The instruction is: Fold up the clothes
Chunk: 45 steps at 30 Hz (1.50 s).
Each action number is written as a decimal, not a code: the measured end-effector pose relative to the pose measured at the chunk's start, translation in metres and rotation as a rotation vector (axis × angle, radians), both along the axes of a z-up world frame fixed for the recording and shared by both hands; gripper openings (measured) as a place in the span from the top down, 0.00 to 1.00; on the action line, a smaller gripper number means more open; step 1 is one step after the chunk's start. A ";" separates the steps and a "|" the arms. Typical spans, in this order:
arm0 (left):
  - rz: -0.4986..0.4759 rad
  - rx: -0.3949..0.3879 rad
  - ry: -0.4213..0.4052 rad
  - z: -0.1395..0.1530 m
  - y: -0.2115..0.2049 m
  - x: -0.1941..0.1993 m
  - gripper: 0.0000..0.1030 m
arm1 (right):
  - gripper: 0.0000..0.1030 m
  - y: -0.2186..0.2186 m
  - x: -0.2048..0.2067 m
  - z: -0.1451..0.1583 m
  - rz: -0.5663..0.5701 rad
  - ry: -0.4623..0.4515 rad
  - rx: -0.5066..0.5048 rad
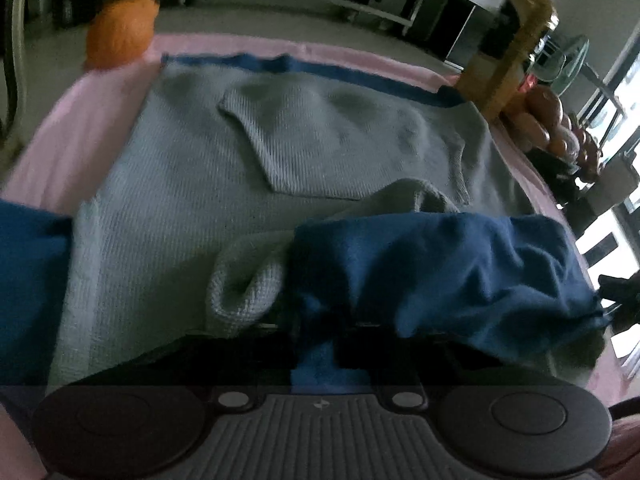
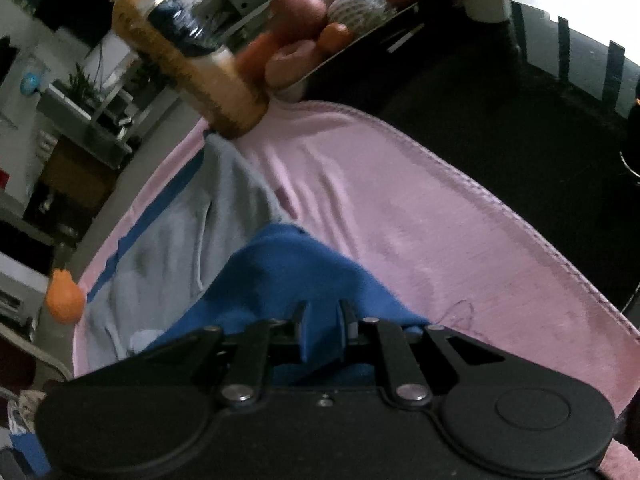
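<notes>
Both grippers angle down, left gripper and right gripper each pinching the blue cloth

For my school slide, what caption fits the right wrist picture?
Right gripper pinching blue fabric of a grey sweater on a pink blanket.

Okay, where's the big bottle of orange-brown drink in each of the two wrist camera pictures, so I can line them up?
Left wrist view: the bottle stands at the upper right, at the far right corner of the pink blanket.
Right wrist view: the bottle is at the upper left, leaning in the picture, its base at the blanket's far edge.
Shared landmark: the pile of fruit just beside the bottle.
</notes>
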<state>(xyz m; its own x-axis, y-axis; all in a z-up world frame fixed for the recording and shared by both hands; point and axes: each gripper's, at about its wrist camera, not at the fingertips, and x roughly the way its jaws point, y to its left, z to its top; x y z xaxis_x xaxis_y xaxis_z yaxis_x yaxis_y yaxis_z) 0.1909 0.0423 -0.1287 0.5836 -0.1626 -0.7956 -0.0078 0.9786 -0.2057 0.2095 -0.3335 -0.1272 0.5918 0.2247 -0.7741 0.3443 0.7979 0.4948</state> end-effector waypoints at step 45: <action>0.163 -0.037 0.019 0.015 0.035 0.001 0.82 | 0.93 0.031 0.043 -0.022 -0.020 -0.050 0.087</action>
